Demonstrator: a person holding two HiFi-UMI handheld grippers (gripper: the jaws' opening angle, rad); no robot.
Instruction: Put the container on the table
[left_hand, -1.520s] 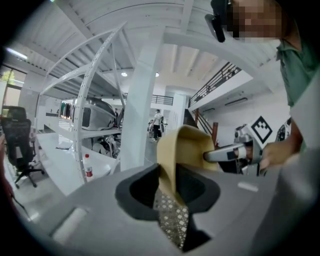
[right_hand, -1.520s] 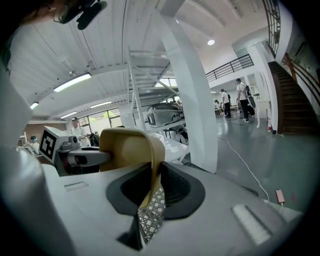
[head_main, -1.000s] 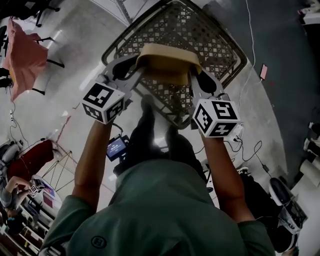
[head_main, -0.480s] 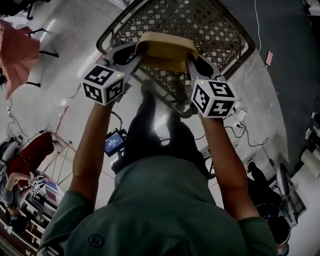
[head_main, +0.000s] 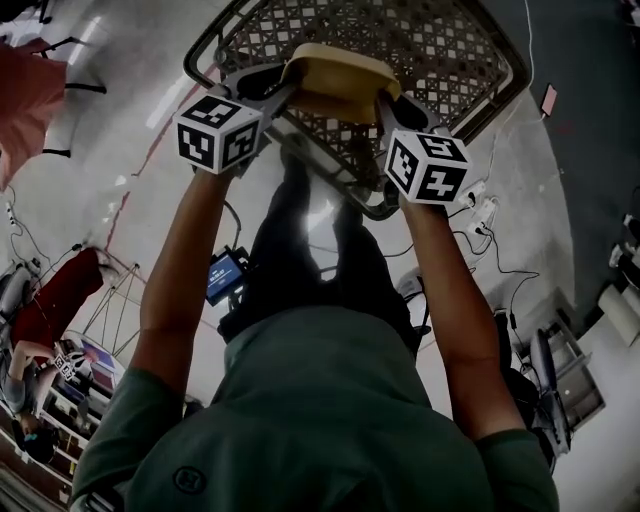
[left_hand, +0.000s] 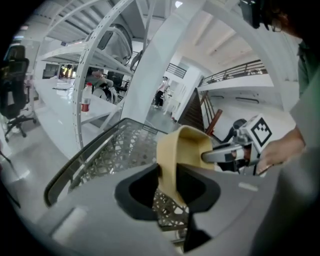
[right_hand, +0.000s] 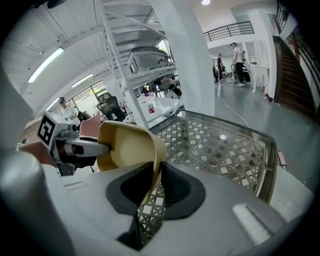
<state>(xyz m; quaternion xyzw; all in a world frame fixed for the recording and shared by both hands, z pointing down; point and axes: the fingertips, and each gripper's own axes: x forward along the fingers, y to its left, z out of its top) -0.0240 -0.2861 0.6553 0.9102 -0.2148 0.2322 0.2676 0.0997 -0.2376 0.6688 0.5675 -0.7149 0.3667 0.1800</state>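
Note:
A tan, shallow container (head_main: 338, 78) hangs just over the lattice-patterned glass table (head_main: 455, 55). My left gripper (head_main: 284, 96) is shut on its left wall, and the wall stands pinched between the dark pads (left_hand: 167, 186) in the left gripper view. My right gripper (head_main: 384, 102) is shut on the opposite wall, with the rim caught between its pads (right_hand: 157, 186). Each gripper view shows the container (left_hand: 180, 150) (right_hand: 125, 145), the table (left_hand: 117, 150) (right_hand: 225, 150) beyond it, and the other gripper across it. The container's underside is hidden.
The table's dark rounded rim (head_main: 505, 105) faces me, close to my legs. Cables and a power strip (head_main: 483, 212) lie on the floor at right, near a pink phone (head_main: 549, 97). A red cloth (head_main: 25, 100) hangs at left. White shelving (left_hand: 80, 75) and people stand beyond.
Both grippers have sunk together with the container, away from my head and closer to the tabletop. Neither grip has changed.

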